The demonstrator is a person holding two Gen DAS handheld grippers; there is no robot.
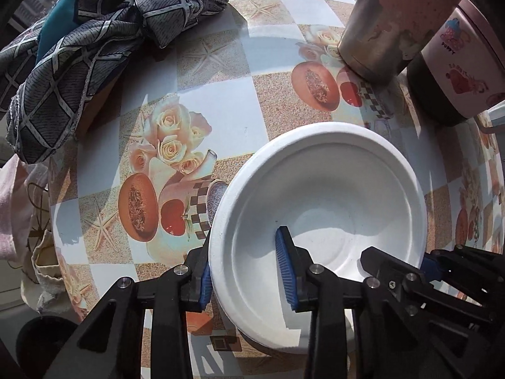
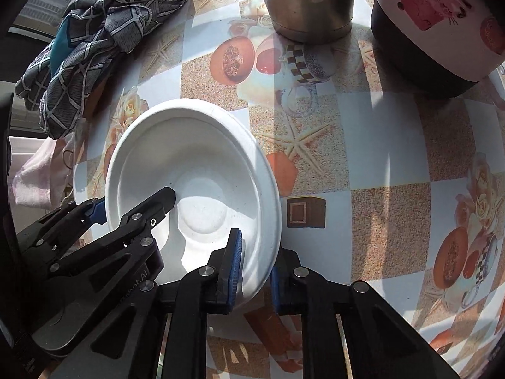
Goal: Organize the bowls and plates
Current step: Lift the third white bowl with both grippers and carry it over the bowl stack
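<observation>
Both tongs clamp the white bowl [image 1: 318,195]: left tongs [image 1: 249,271] and right tongs [image 2: 255,268] straddle opposite rims, sharing its lift off the desk [image 2: 394,132].

Two close downward views, shared bowl [image 1: 318,195]

We see a table [image 1: 221,101] under a checked oilcloth printed with roses, fruit and starfish. On it sit a white bowl [image 1: 318,186], a worn metal cup [image 1: 388,28], a pink-and-black container [image 1: 454,72], and a crumpled patterned cloth [image 1: 94,47] at the edge.
</observation>
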